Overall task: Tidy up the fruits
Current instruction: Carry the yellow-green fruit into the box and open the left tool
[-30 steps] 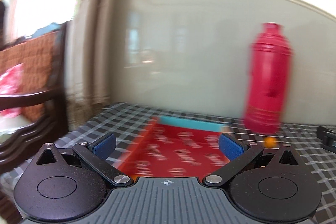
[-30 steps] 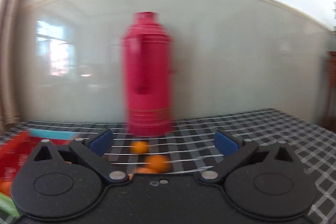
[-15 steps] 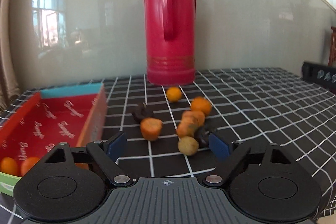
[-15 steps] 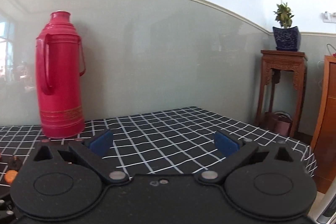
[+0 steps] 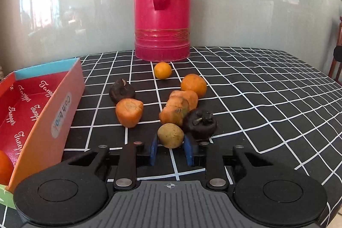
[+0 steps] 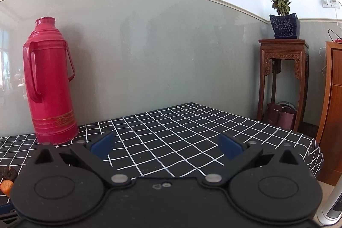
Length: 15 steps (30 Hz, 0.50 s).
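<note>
The left gripper [image 5: 171, 147] pinched the yellow-green fruit [image 5: 170, 135] on the tabletop [image 5: 267, 99] only at its near edge; lifted, it could squirt free. The right gripper [image 6: 166, 145] had its fingers spread, empty.

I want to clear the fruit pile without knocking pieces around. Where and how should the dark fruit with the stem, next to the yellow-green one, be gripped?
Probably across the dark fruit's round middle, pads on its left and right flanks, coming in low from the near, open right side. Its stem points up and the orange fruit crowds its far left. The left gripper is shut on the yellow-green fruit touching it; the right gripper is open.
</note>
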Tool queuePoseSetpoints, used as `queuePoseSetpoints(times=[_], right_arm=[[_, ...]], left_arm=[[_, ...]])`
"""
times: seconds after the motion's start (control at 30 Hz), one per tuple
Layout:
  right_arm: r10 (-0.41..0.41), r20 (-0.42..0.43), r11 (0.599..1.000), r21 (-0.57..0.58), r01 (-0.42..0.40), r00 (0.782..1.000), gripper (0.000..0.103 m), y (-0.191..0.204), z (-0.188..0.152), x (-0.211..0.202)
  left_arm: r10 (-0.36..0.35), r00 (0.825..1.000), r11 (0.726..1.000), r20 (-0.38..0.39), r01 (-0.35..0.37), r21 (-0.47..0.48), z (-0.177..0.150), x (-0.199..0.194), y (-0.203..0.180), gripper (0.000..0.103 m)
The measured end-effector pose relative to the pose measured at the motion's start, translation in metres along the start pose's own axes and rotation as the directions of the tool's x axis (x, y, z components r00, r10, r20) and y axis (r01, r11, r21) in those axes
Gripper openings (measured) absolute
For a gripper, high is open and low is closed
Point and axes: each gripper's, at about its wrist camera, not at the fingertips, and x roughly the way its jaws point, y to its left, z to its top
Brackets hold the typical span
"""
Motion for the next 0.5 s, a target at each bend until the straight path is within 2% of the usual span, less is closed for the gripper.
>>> queuePoseSetpoints(times=[0.1,0.2,0.33,0.5], right_arm=[[0.012,-0.004,1.0,0.0,-0.012,1.0,0.097,0.002,0.0,0.0],[0.03,-0.002,1.0,-0.005,-0.03,1.0,0.097,0.006,0.001,-0.002],[0.045,-0.001,0.999,-0.009,-0.045,0.999,0.097,0.011,0.0,-0.005],[0.078,-0.007,0.997,-0.011,-0.078,0.997,0.097,0.02,-0.002,-0.009]], left_arm=[[0.011,1.0,1.0,0.008,-0.011,-0.003,0.0,-0.002,0.0,0.027],[0.06,0.996,0.998,0.071,-0.061,0.021,0.002,-0.01,-0.001,0.027],[0.13,0.979,0.99,0.157,-0.135,0.026,0.006,-0.029,0.006,0.027],[0.22,0.956,0.976,0.194,-0.215,-0.044,0.011,-0.045,0.034,0.027]])
